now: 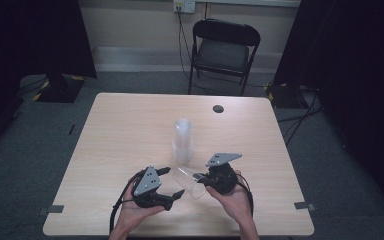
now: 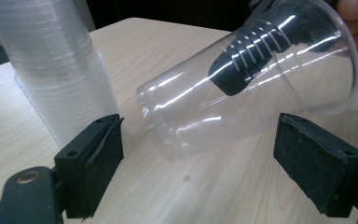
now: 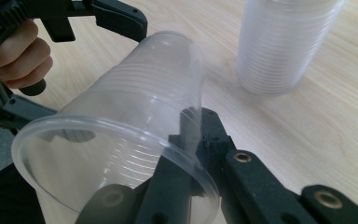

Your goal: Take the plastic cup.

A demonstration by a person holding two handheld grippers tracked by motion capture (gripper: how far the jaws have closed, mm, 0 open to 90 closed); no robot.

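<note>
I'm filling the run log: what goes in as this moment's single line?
right gripper: shut on clear cup wall | left gripper: open, beside cup | cup stack: upright on table

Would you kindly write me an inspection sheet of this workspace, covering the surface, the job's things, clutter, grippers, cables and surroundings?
Surface: light wooden table, with a dark round spot near the far edge.
Job's things: a single clear cup held tilted, base towards the left gripper; a stack of clear cups upright mid-table.
Clutter: nothing seen.
Grippers: left gripper open, jaws either side of the cup's base without pressing it; right gripper shut on the cup's rim wall, one jaw inside.
Cables: one trails from the left gripper; others run down from a wall socket.
Surroundings: folding chair behind the table, dark curtains on both sides, grey floor.
</note>
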